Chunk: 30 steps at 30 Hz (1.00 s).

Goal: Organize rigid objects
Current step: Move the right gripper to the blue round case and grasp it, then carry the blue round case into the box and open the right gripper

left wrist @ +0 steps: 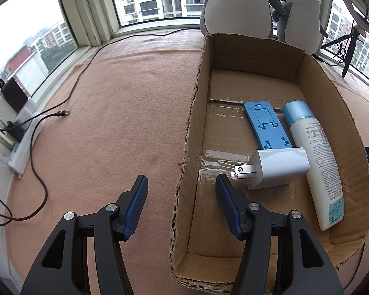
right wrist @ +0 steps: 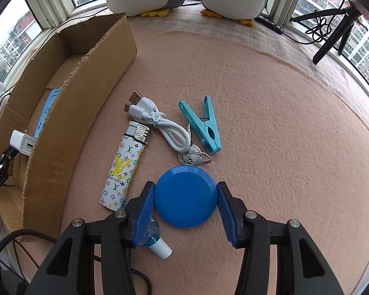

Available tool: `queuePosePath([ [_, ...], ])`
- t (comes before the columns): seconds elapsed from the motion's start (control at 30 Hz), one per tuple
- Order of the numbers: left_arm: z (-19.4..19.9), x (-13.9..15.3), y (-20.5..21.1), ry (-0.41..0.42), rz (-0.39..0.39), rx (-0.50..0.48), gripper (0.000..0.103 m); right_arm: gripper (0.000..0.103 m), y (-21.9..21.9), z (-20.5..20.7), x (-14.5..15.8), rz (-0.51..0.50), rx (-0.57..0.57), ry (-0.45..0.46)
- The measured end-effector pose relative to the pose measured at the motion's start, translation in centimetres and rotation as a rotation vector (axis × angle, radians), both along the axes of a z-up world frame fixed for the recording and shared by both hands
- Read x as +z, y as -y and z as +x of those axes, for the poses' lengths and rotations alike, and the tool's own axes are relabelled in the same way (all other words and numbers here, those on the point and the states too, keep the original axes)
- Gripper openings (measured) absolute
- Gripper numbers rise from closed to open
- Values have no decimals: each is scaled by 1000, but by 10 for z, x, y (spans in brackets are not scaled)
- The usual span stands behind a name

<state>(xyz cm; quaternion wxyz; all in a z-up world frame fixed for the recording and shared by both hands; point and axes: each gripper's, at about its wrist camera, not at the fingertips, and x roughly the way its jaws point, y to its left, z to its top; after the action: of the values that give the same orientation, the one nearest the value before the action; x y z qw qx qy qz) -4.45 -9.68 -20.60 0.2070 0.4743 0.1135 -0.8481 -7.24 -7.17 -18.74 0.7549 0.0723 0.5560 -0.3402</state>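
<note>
1. A cardboard box, open-topped with torn edges, holds a white charger, a blue flat stand and a white bottle lying down.
2. Beside it on the worktop lie a blue disc, patterned lighter, white cable, teal clothespin and keys.

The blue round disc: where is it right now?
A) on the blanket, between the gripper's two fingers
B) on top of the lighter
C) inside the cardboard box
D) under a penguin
A: the blue disc lies on the pink blanket, framed by the right gripper.
</note>
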Motion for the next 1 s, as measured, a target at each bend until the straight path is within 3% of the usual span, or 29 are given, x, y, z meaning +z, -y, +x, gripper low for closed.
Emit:
queuePosePath([
  [0.43, 0, 0, 0, 2, -2, 4, 58, 46, -23, -4, 46, -58, 47, 110],
  [0.7, -1, 1, 0, 4, -2, 8, 58, 46, -55, 38, 72, -121, 179, 172],
  [1.0, -1, 1, 1, 2, 1, 14, 58, 46, -92, 93, 59, -119, 306, 179],
])
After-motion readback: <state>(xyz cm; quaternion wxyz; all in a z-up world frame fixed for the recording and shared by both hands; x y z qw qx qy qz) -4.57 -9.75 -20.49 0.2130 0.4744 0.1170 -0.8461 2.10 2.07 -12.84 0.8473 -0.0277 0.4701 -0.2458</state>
